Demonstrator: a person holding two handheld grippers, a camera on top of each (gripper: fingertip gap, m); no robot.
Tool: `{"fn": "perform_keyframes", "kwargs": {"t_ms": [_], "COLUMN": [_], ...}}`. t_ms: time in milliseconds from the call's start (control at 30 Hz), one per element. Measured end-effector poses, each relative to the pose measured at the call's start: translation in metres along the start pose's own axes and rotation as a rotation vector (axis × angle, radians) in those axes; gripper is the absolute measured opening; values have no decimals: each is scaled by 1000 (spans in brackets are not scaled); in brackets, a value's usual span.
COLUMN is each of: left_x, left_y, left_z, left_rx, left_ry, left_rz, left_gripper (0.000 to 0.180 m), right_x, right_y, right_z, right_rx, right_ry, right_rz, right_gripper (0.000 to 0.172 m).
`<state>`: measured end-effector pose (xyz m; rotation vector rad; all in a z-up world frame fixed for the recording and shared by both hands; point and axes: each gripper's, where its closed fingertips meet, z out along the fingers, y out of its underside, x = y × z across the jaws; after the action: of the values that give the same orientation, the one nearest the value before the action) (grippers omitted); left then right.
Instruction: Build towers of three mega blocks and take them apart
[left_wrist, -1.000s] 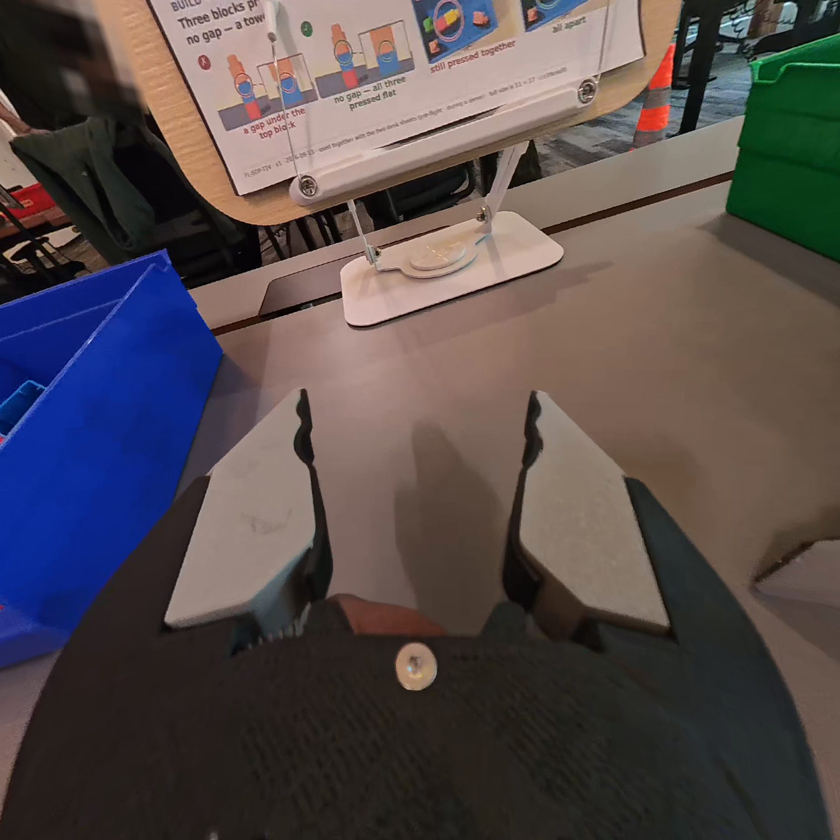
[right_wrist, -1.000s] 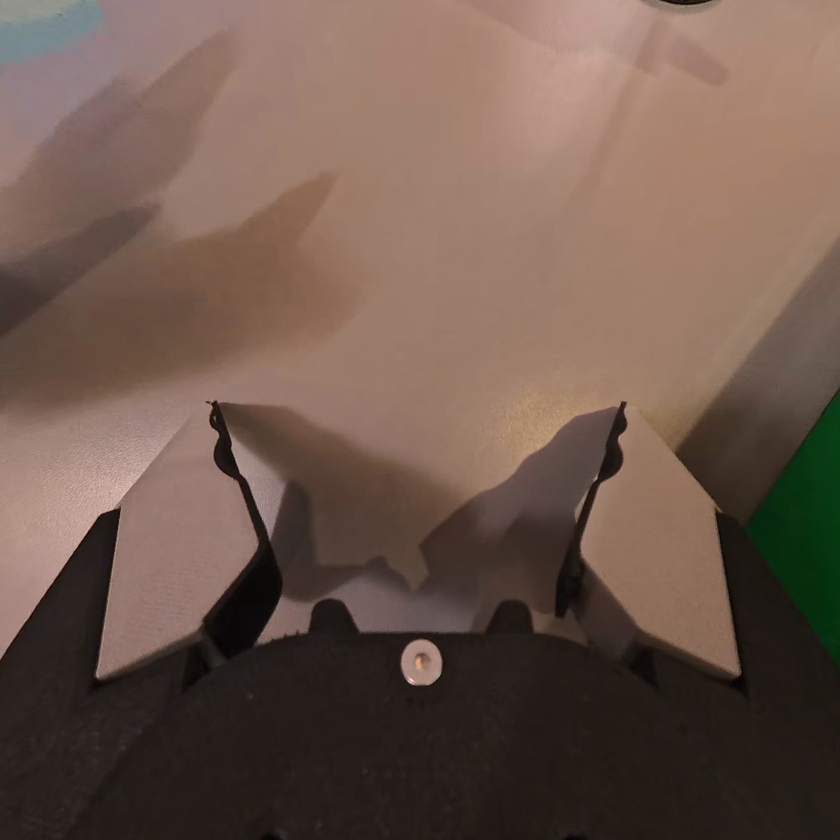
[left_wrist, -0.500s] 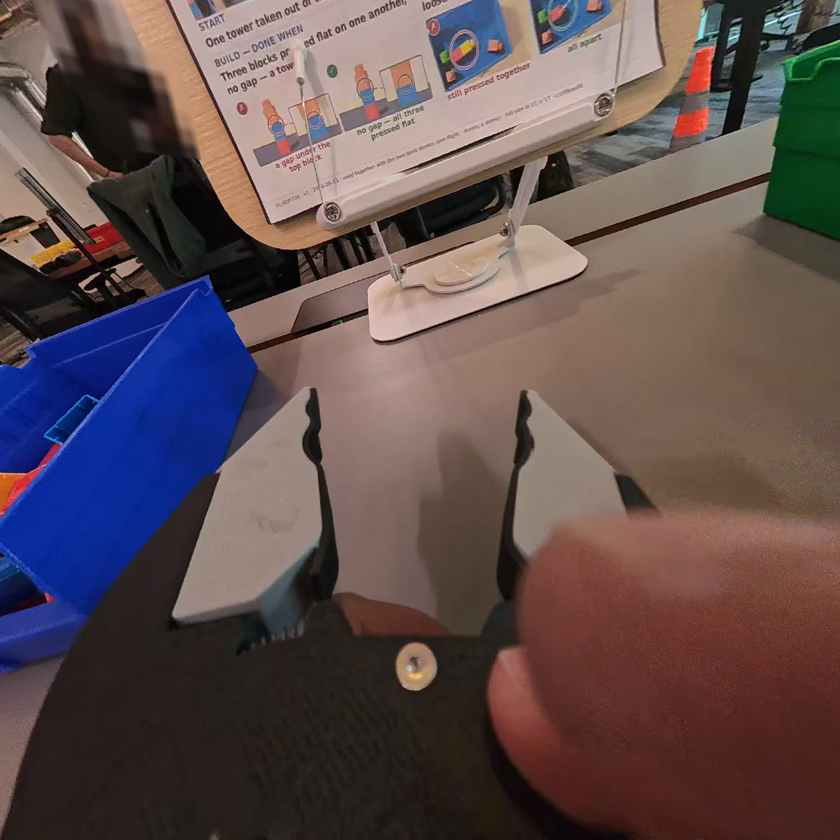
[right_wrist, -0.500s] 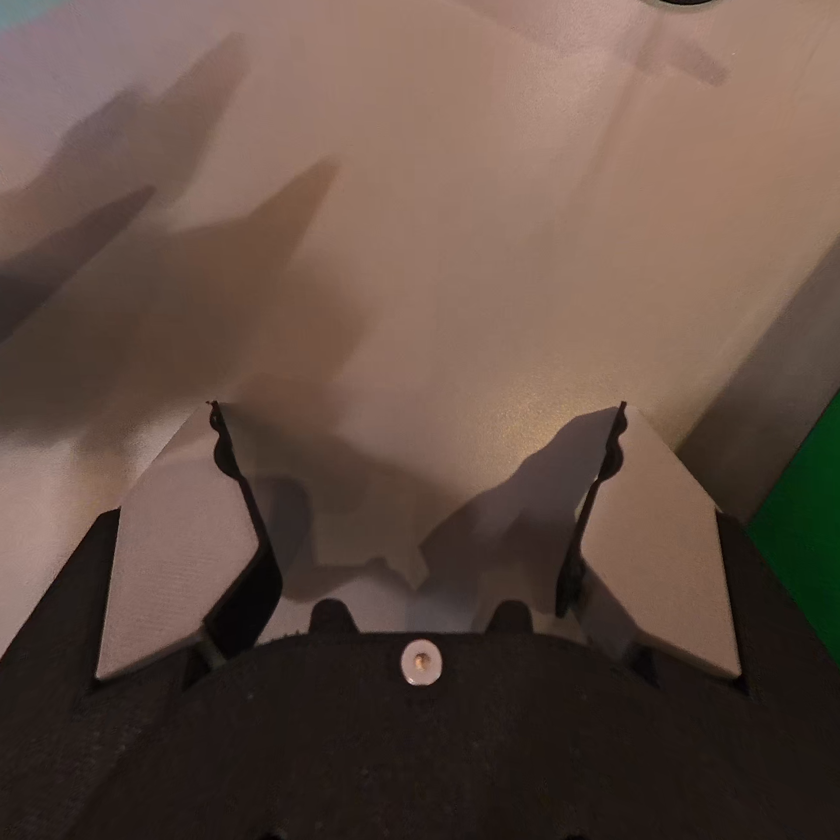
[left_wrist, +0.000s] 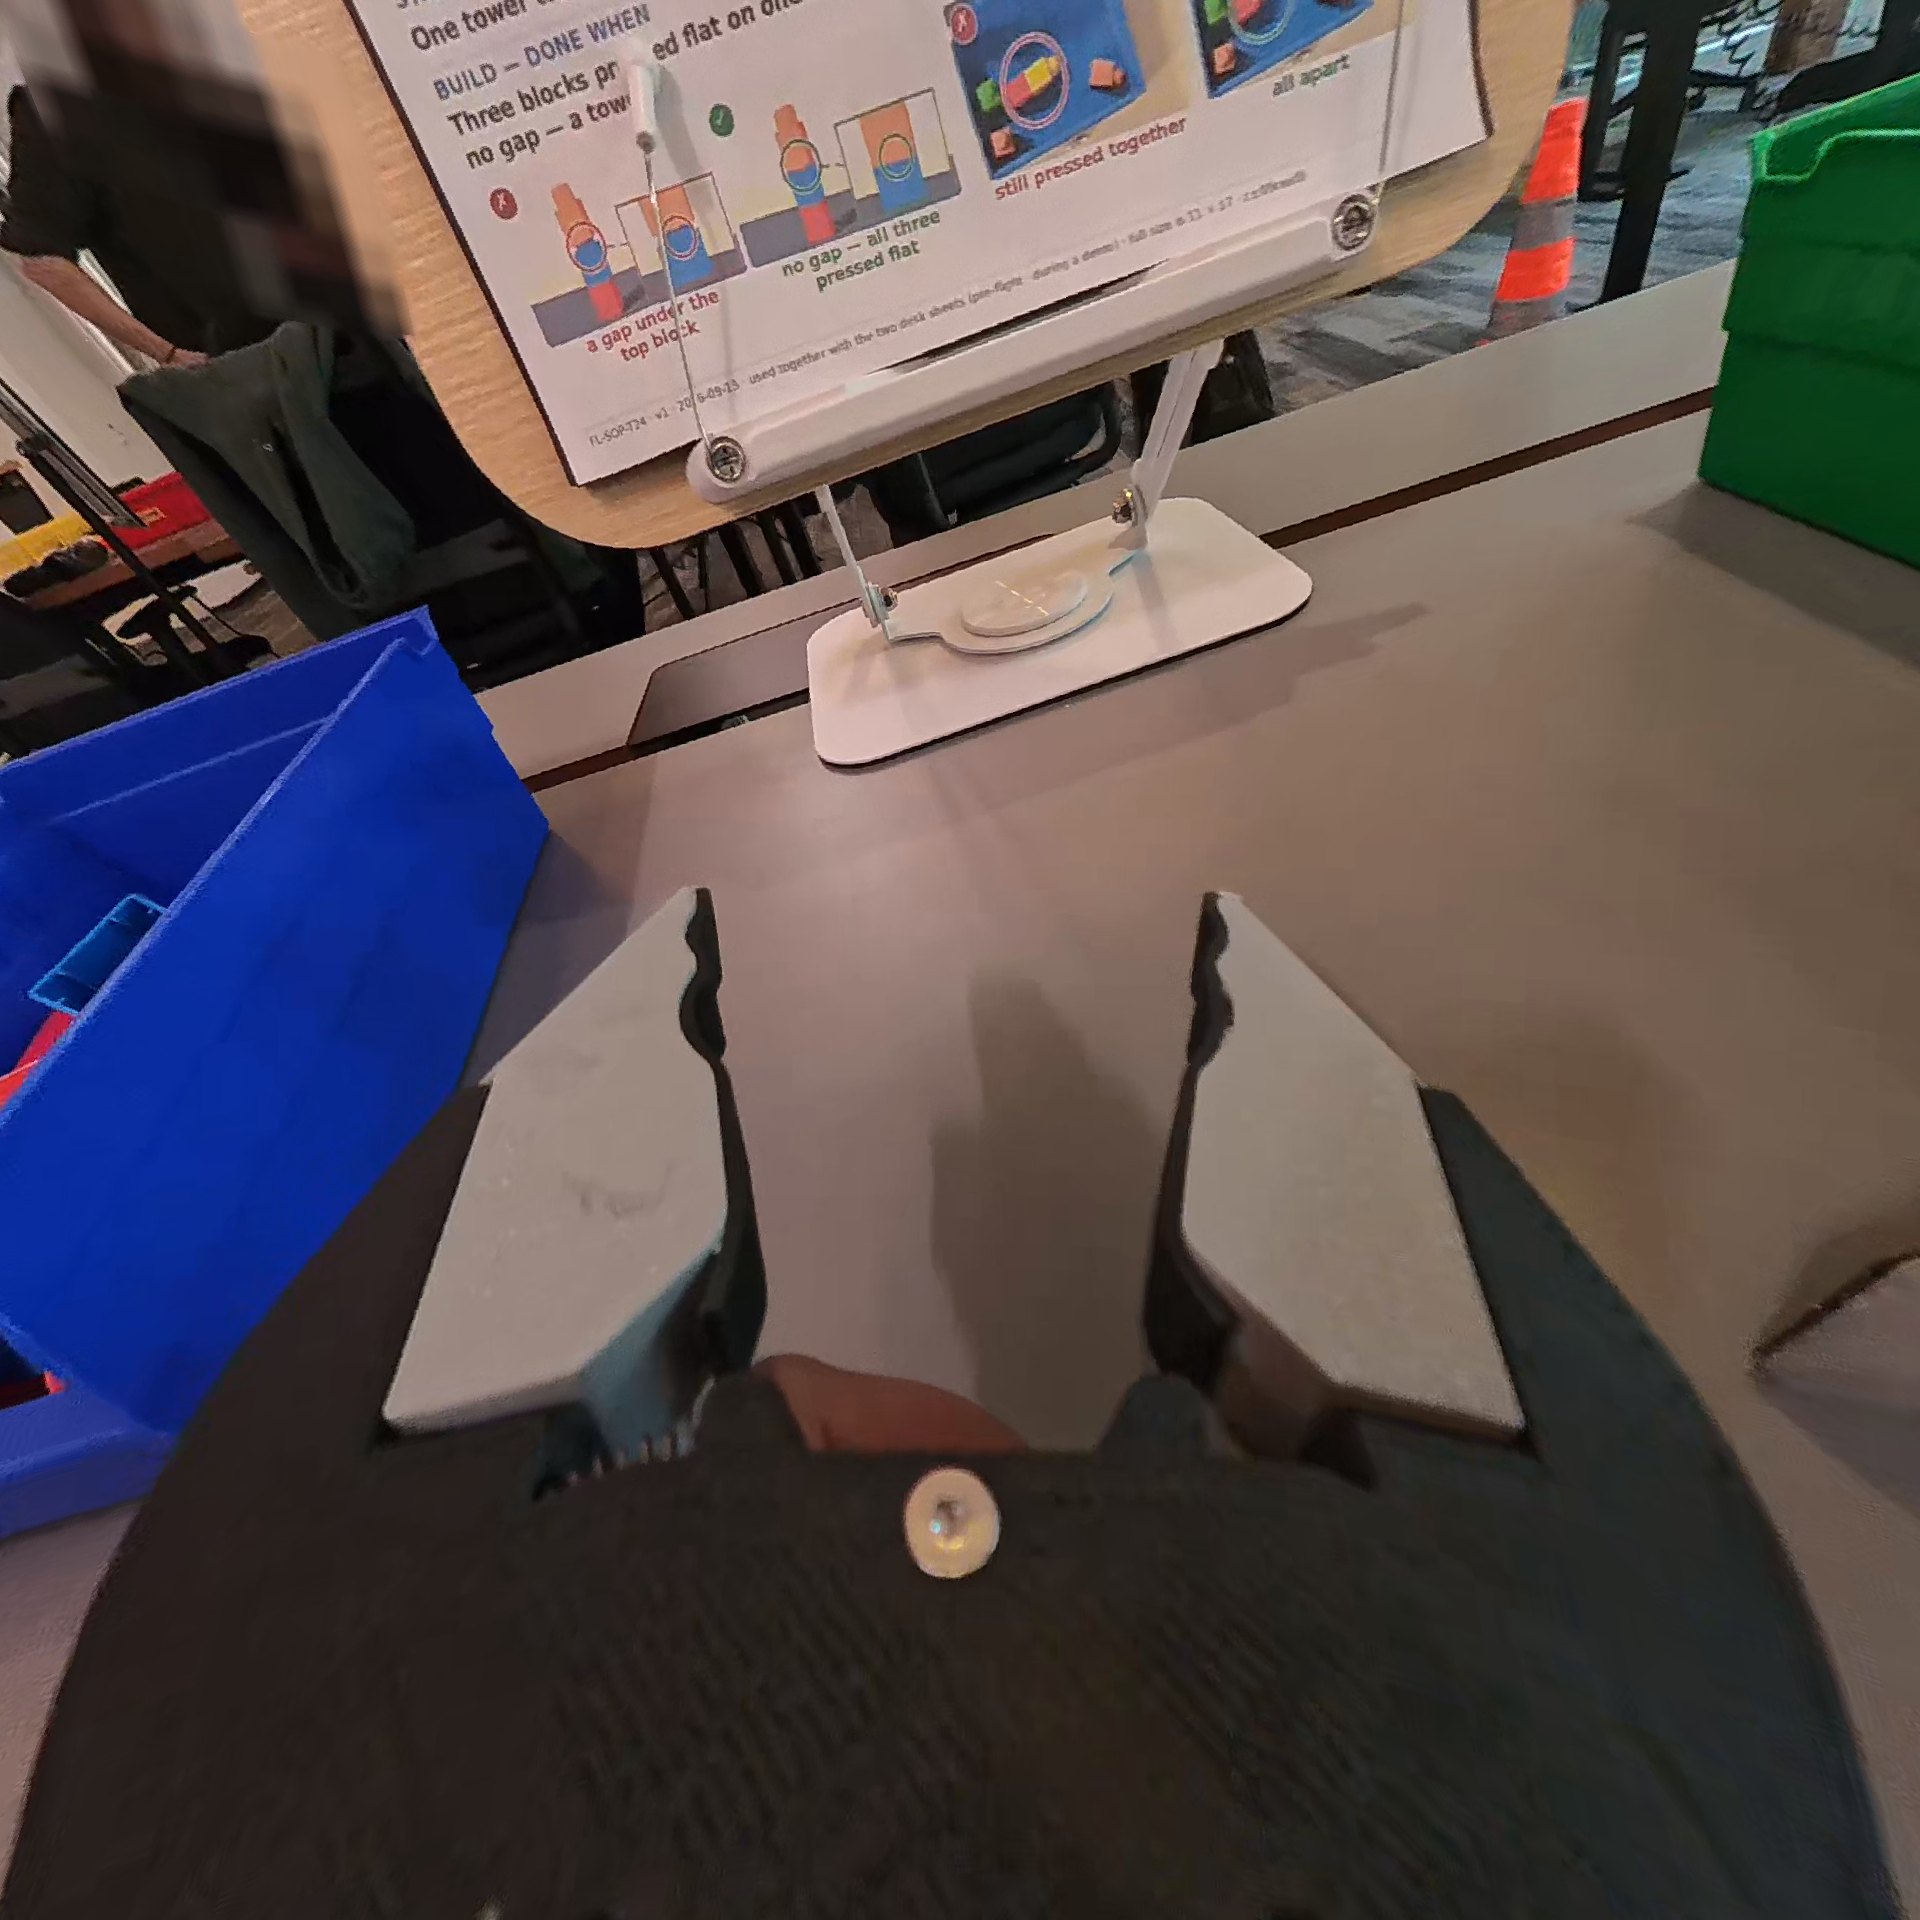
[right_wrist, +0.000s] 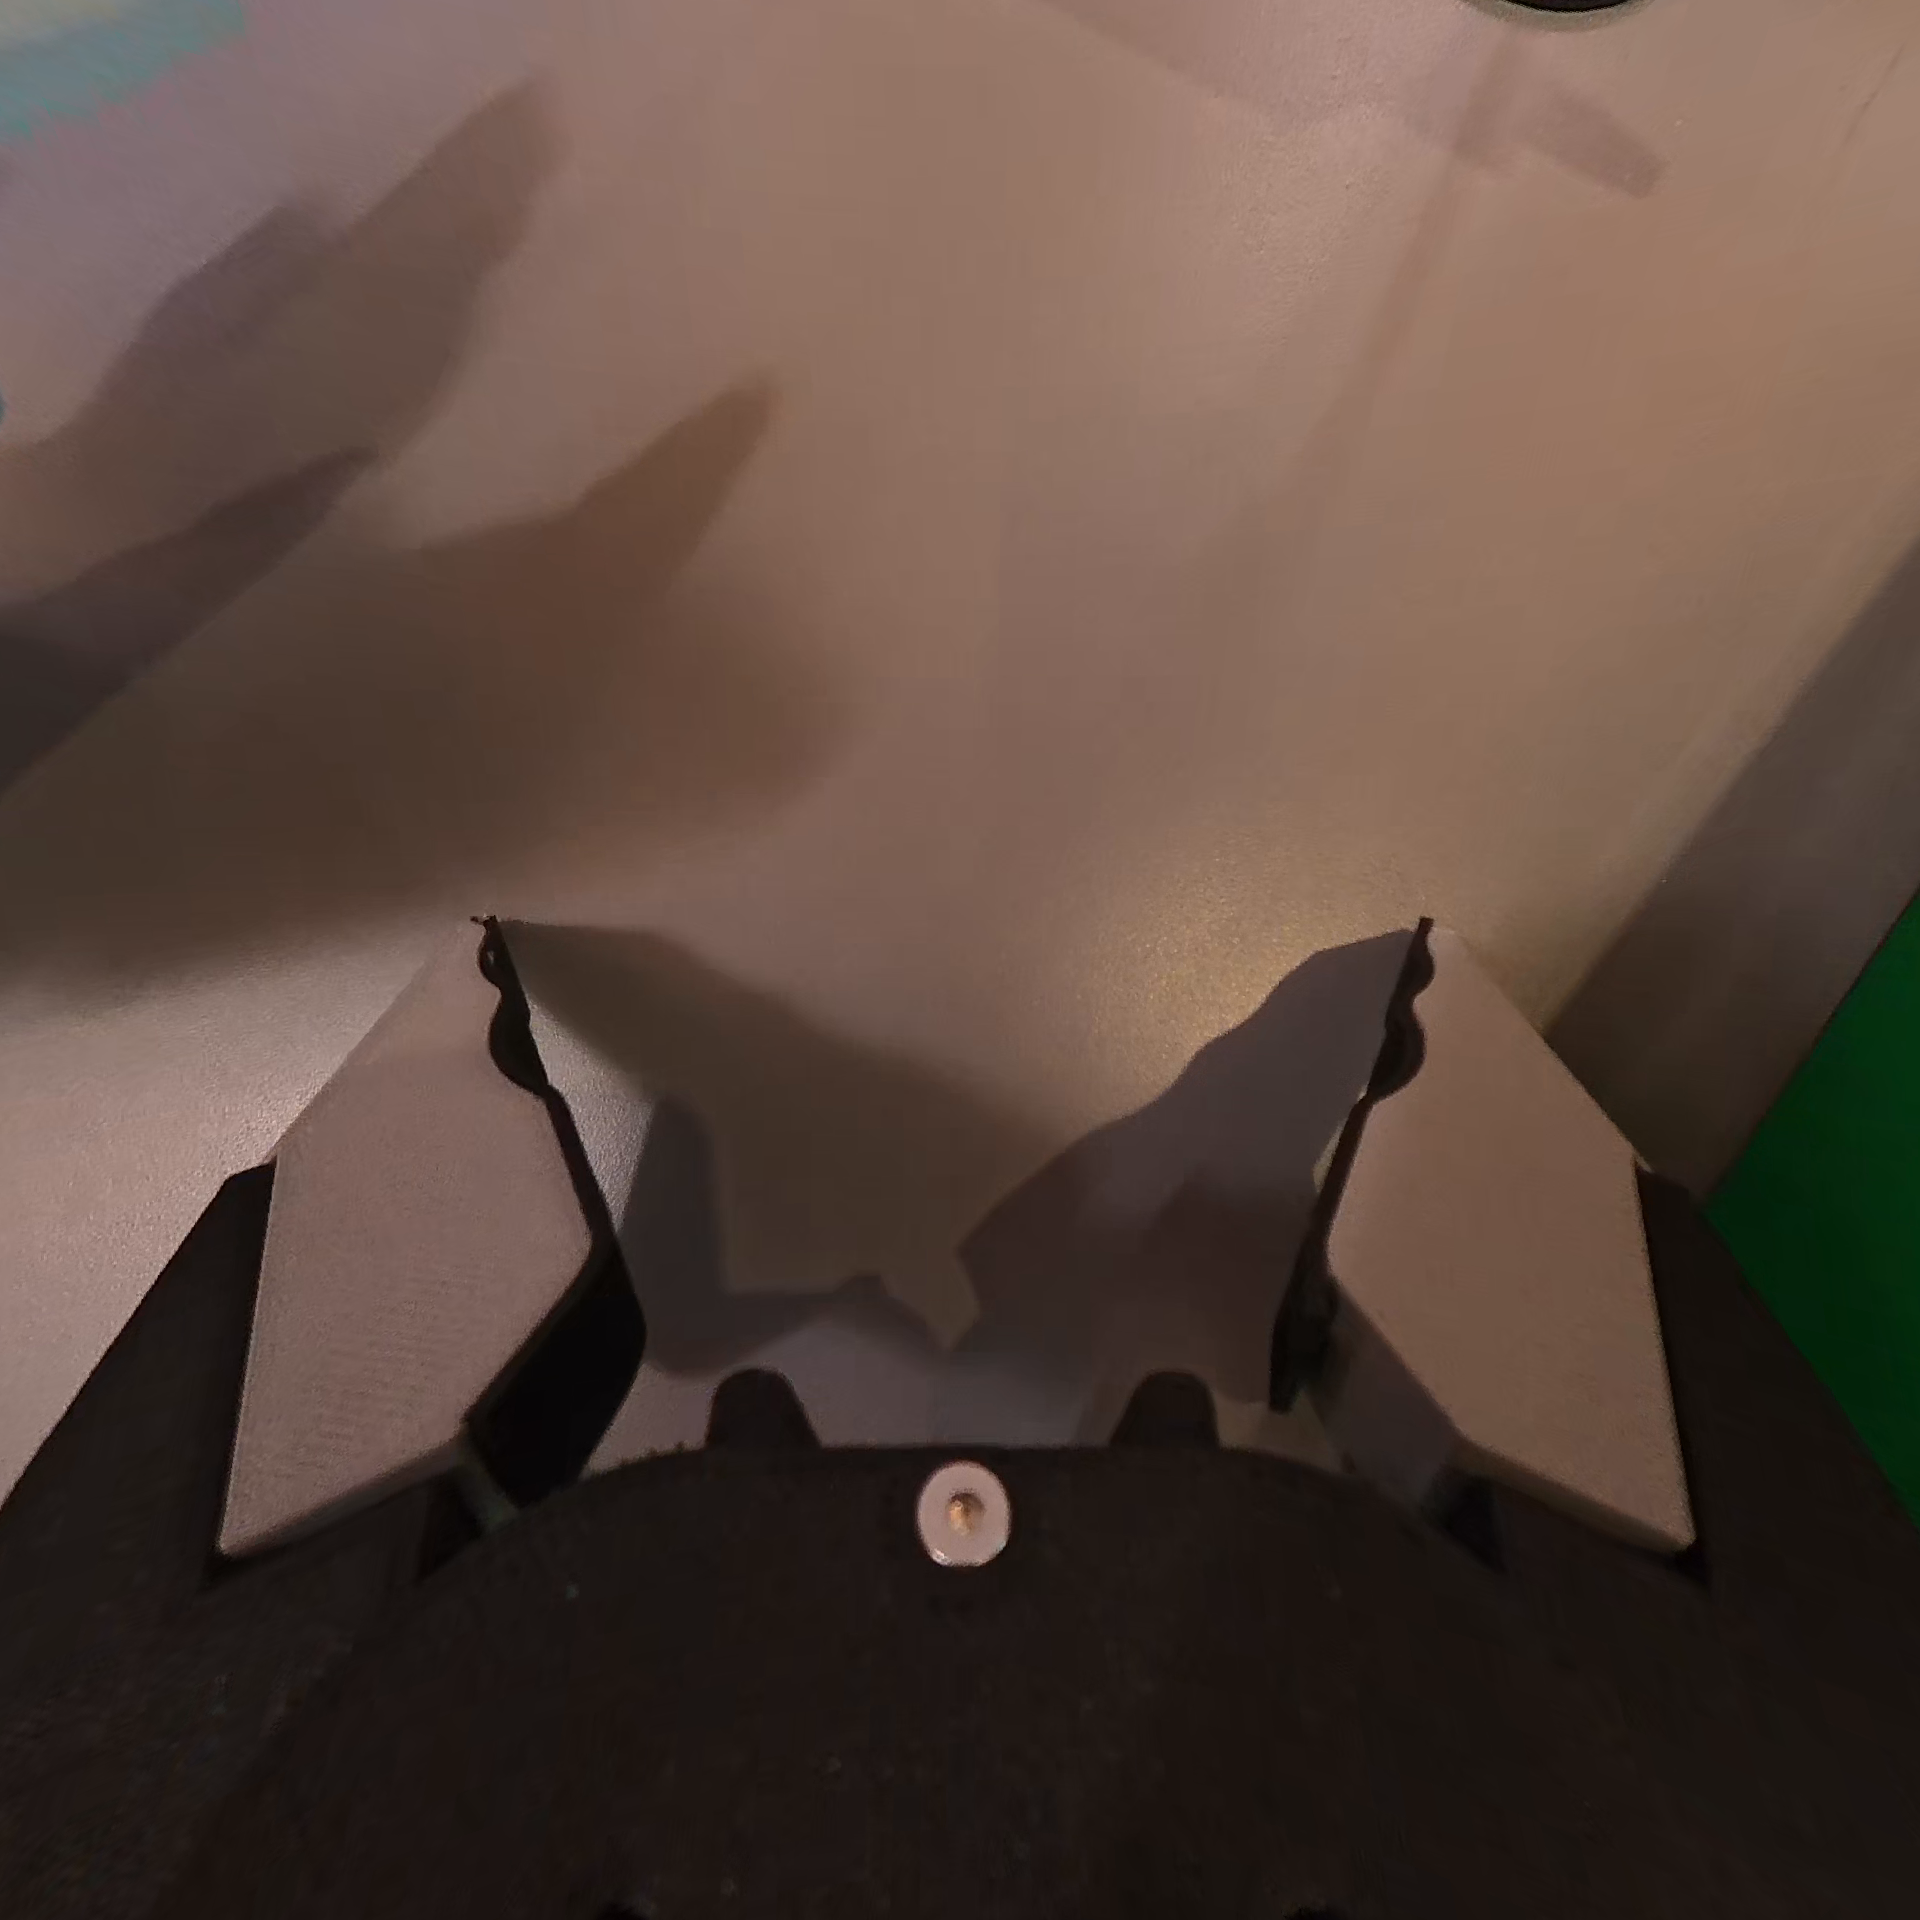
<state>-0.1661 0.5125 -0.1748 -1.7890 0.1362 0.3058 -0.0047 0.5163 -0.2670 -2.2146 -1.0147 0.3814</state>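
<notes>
Mega blocks (left_wrist: 88, 966): a few lie in the blue bin (left_wrist: 270, 997) at my left, probably stock for stacking. My left gripper (left_wrist: 956, 935): jaws apart, empty, above bare grey table (left_wrist: 1455, 883). My right gripper (right_wrist: 951, 935): wide apart, empty, beside green bin (right_wrist: 1829, 1122). Instruction stand (left_wrist: 1049, 644) opposite; workshop beyond.

Beside the matt grey table (left_wrist: 1455, 883), the blue bin (left_wrist: 260, 987) looks like glossy plastic, the board (left_wrist: 343, 208) behind pale wood grain.
</notes>
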Motion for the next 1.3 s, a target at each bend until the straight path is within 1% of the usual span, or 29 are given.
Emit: {"fn": "perform_keyframes", "kwargs": {"t_ms": [200,533,800,1100,1267,1300], "left_x": [8,3,-4,3,5,5], "left_y": [-2,0,3,1,1,1], "left_z": [-1,0,1,1,0,0], "left_rx": [14,1,-13,-7,-3,-4], "left_ry": [-1,8,25,46,72,76], "left_rz": [75,34,-58,-39,-56,-63], "left_gripper": [90,90,90,89,87,87], "right_x": [0,0,0,0,0,-3], "right_y": [0,0,0,0,-20,-23], "right_z": [0,0,0,0,18,21], "right_rx": [0,0,0,1,-1,1], "right_ry": [-1,-1,-1,1,26,3], "right_rz": [0,-1,-1,1,30,7], "right_gripper": [156,156,157,157,157,156]}}
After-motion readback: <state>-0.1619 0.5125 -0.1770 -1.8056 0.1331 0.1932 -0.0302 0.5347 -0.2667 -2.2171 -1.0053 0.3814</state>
